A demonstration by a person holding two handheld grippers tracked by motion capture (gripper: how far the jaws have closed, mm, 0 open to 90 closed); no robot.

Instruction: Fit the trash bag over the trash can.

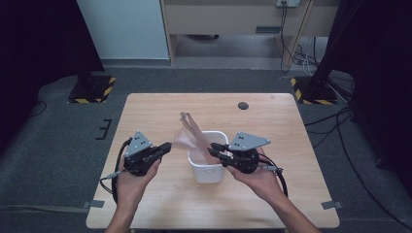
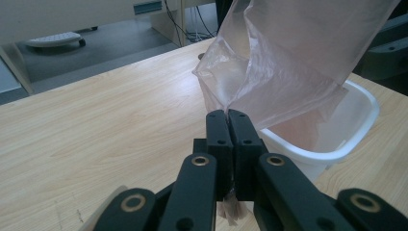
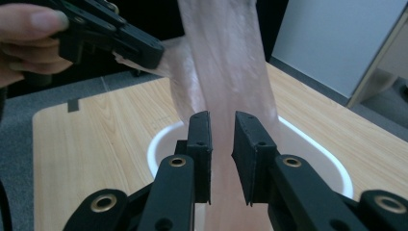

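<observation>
On the wooden desk [image 1: 160,204] stands a white tub [image 1: 209,171]; no writing is legible. The left gripper [image 2: 227,114] has its fingers clenched on the pink plastic bag [image 2: 288,62]. The right gripper [image 3: 222,126] has its fingers parted, with the bag between them.

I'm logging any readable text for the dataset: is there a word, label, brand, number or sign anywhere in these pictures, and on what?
None can be read.
The plastic bag, the white tub and the table carry no print.
The yellow-and-black striped stand bases bear only stripes, no words.
</observation>
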